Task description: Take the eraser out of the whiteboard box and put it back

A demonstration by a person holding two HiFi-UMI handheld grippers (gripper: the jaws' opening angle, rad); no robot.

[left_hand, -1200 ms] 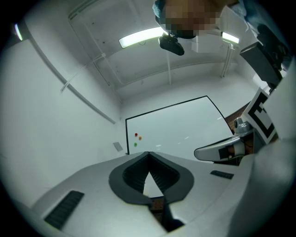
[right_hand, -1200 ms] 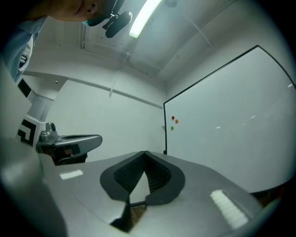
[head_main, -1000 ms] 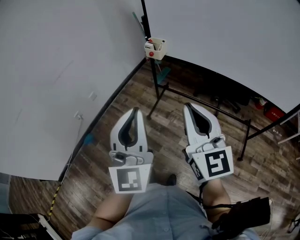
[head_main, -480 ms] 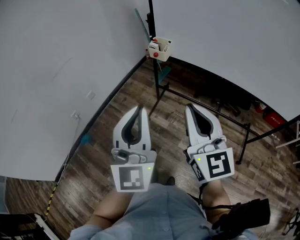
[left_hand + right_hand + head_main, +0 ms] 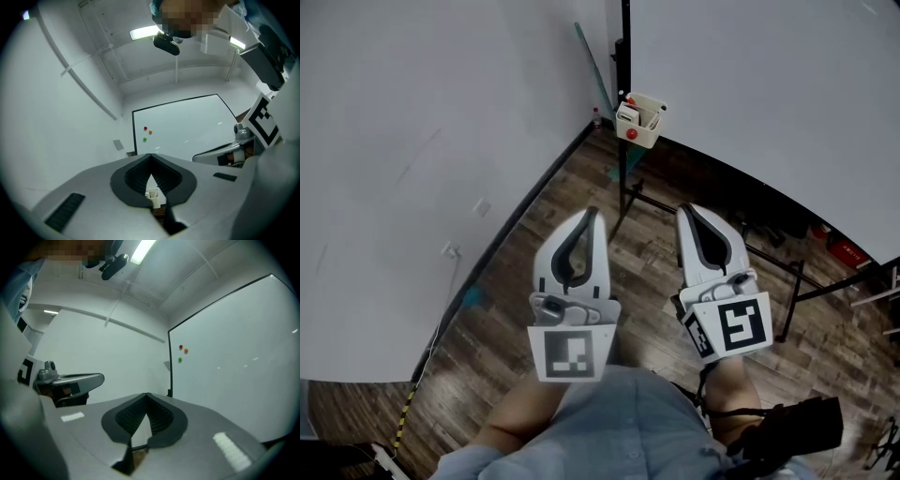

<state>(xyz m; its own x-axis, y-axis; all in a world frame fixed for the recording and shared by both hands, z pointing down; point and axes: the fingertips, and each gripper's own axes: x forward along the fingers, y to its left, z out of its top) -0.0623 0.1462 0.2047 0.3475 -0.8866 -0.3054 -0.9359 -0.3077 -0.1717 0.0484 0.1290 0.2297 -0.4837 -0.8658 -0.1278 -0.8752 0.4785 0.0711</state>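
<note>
Head view: my left claw (image 5: 591, 214) and my right claw (image 5: 686, 210) are held side by side above the wooden floor (image 5: 534, 281), both pointing toward the whiteboard (image 5: 769, 94). Left gripper view: the jaw tips are pressed together with nothing gripped; the whiteboard box shows through the gap behind the tips. Right gripper view: the jaw tips meet, also with nothing gripped. The whiteboard box (image 5: 640, 120) is mounted at the lower left corner of the whiteboard, beside the black stand post (image 5: 624, 56), well ahead of both claws. Small items stand in the box; the eraser is too small to tell apart from them. Three coloured magnets (image 5: 146, 132) sit on the whiteboard face.
</note>
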